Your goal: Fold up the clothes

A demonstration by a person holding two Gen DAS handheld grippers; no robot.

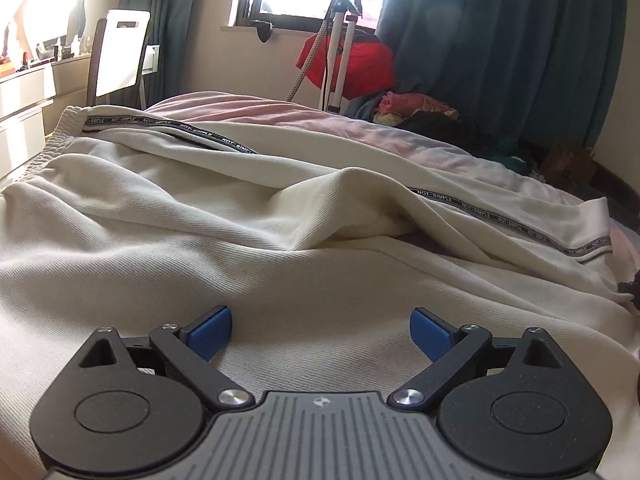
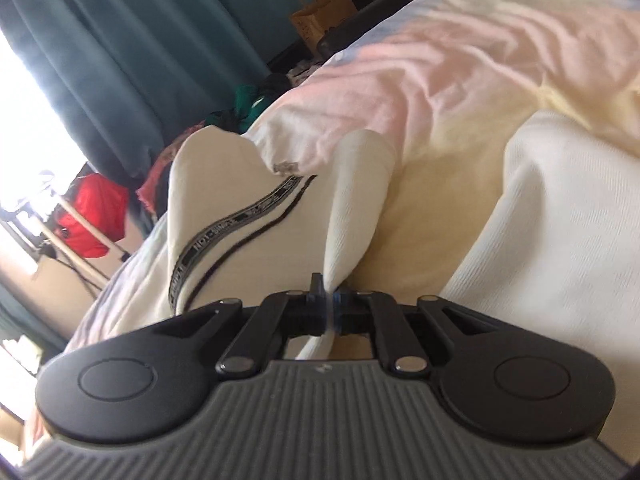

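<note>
A pair of cream track trousers [image 1: 168, 200] with a black "NOT-SIMPLE" side stripe [image 1: 516, 216] lies crumpled across a bed covered in a pink-tinted sheet [image 1: 360, 128], the elastic waistband [image 1: 60, 136] at the far left. The left gripper [image 1: 320, 334] sits low over the cream fabric with its blue-padded jaws spread wide and nothing between them. The right gripper [image 2: 328, 300] is tilted, its jaws pinched closed on a fold of the trousers' cloth, which rises taut from the bed. Teal curtains [image 1: 520, 40] and a red bag [image 1: 352, 60] stand behind.
</note>
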